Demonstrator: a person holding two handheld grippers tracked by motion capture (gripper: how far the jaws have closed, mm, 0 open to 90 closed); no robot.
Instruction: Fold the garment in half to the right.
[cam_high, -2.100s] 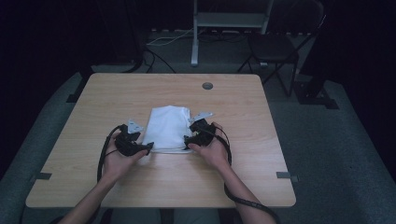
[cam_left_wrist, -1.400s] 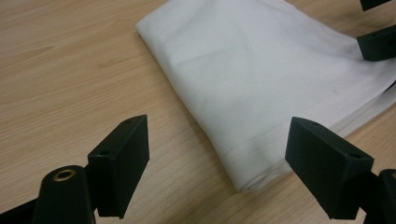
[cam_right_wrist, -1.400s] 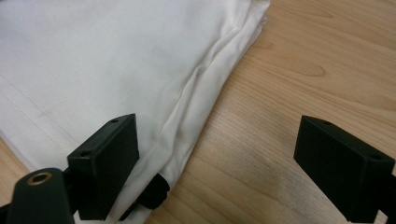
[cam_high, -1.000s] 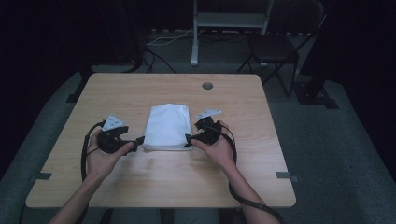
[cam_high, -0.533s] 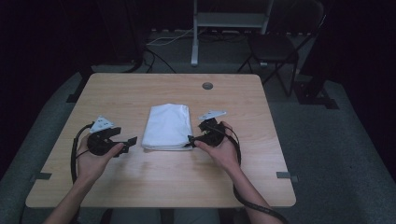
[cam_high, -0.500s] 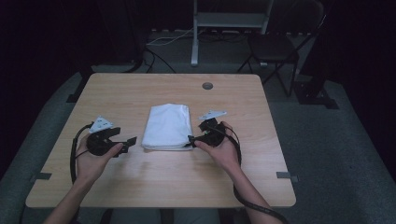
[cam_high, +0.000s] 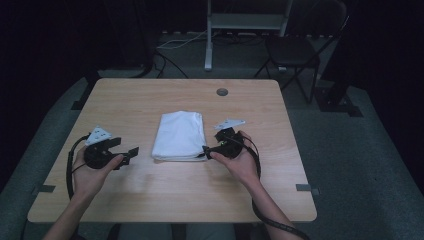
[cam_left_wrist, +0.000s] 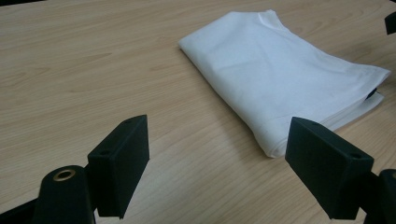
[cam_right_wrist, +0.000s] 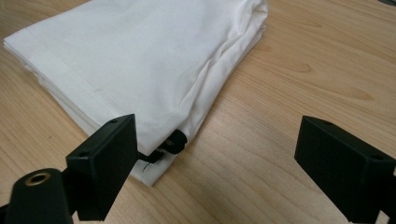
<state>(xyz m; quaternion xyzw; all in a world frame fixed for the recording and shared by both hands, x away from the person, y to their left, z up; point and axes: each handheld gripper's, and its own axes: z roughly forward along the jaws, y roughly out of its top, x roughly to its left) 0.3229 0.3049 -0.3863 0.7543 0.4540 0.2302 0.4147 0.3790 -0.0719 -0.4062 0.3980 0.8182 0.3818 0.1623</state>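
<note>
A folded white cloth (cam_high: 180, 135) lies flat in the middle of the wooden table (cam_high: 150, 200). My left gripper (cam_high: 131, 152) rests to the left of it, a short gap away, open and empty. In the left gripper view the cloth (cam_left_wrist: 280, 74) lies ahead and to the right of the open left gripper (cam_left_wrist: 229, 163). My right gripper (cam_high: 206, 151) is open at the cloth's near right corner. In the right gripper view the cloth (cam_right_wrist: 140, 60) reaches the left jaw of the right gripper (cam_right_wrist: 224, 163), and a small dark piece (cam_right_wrist: 173, 140) pokes out from under that corner.
A round cable hole (cam_high: 222, 92) sits near the table's far edge. Beyond the table stand a dark chair (cam_high: 300, 50) and a metal stand (cam_high: 235, 22) on the grey floor. Bare wood surrounds the cloth on all sides.
My left gripper has pulled leftward away from the cloth's near left corner. The right gripper has eased slightly right and stays by the near right corner. The cloth lies still.
</note>
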